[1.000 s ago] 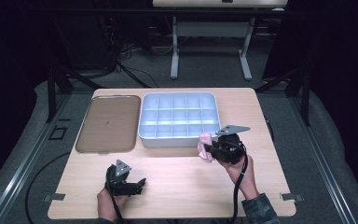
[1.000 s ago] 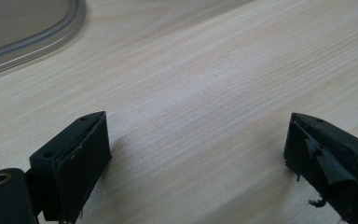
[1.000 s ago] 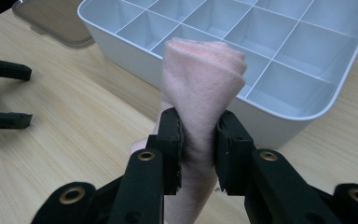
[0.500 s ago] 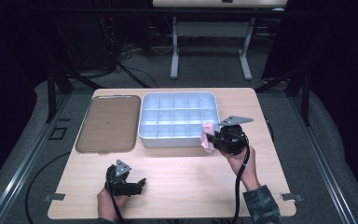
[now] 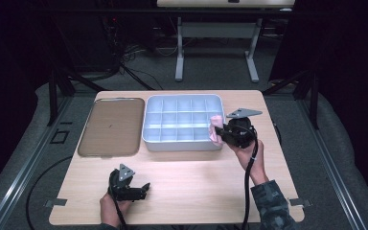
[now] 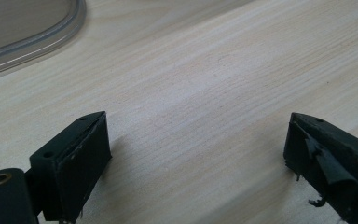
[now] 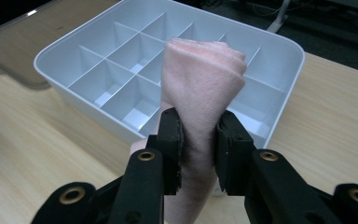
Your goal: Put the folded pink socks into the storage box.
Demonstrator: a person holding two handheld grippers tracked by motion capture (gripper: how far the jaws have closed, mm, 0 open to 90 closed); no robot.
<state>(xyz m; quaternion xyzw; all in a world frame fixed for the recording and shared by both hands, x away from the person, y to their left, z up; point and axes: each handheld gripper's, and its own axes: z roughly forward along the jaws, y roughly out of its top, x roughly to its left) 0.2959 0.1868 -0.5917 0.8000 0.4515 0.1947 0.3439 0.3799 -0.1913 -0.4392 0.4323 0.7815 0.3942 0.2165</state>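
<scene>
A folded pink cloth (image 7: 200, 84) stands pinched between the jaws of my right gripper (image 7: 198, 140), which is shut on it. In the high view the right gripper (image 5: 219, 132) holds the pink cloth (image 5: 215, 123) over the right front corner of the white compartment tray (image 5: 182, 143). The tray (image 7: 51, 70) has several empty cells. My left gripper (image 5: 143, 189) rests low near the table's front edge, jaws wide apart with nothing between them; its view shows bare wood under the left gripper (image 6: 196, 158).
A brown translucent lid (image 5: 110, 125) lies flat left of the tray; its rim (image 6: 37, 37) shows in the left gripper view. The wooden table (image 5: 196, 182) is bare in front. Table legs and cables stand on the dark floor behind.
My right gripper has carried the pink cloth away from me and a little higher, from beside the tray's front right corner to over its right edge. The left gripper has stayed put.
</scene>
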